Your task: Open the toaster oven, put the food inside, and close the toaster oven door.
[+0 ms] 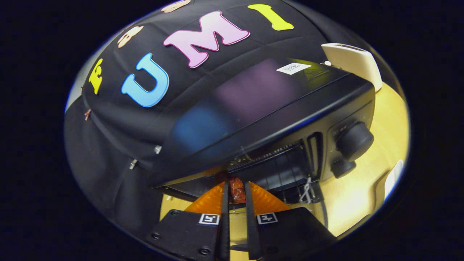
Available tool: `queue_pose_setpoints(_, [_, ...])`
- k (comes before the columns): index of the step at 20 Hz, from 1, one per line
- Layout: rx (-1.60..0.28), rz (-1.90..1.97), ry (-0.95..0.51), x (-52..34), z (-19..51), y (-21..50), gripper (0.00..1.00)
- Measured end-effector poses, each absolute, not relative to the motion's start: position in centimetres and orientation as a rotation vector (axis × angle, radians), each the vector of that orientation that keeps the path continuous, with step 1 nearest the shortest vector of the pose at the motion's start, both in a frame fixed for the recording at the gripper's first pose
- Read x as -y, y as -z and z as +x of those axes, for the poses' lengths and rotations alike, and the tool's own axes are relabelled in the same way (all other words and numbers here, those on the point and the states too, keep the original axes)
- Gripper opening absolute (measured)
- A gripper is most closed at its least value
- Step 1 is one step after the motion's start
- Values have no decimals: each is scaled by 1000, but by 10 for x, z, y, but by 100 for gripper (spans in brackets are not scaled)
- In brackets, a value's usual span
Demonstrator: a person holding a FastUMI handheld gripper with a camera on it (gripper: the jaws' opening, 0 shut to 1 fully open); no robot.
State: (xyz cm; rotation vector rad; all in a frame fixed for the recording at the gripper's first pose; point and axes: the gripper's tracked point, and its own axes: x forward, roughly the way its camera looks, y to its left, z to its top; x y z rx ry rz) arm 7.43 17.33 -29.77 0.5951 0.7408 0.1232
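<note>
Gripper (236, 192) is rolled over sideways, orange ridged fingers (212, 201) pinching a lumpy reddish-brown food (237, 190) right at the mouth of the open glossy black oven (275, 119). Two round knobs (353, 141) sit on its front; wood table (362, 195) underneath.

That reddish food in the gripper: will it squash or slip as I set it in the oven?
The food looks lumpy and glossy, so probably soft and slightly slippery. The gripper pinches it between both fingers, so it seems light. The oven stands open just beyond.
</note>
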Motion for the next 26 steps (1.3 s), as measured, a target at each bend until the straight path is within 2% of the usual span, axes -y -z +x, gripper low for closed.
queue_pose_setpoints(2, [-783,521,-37,-152,67,310,38])
queue_pose_setpoints(5, [-774,482,4,-135,66,309,61])
queue_pose_setpoints(6, [-759,470,10,-132,63,305,65])
queue_pose_setpoints(8, [-743,463,13,-125,55,294,93])
queue_pose_setpoints(9, [-729,455,14,-122,53,290,98])
queue_pose_setpoints(18, [-683,336,3,-103,2,249,98])
queue_pose_setpoints(26, [-747,278,-90,-135,-55,238,99])
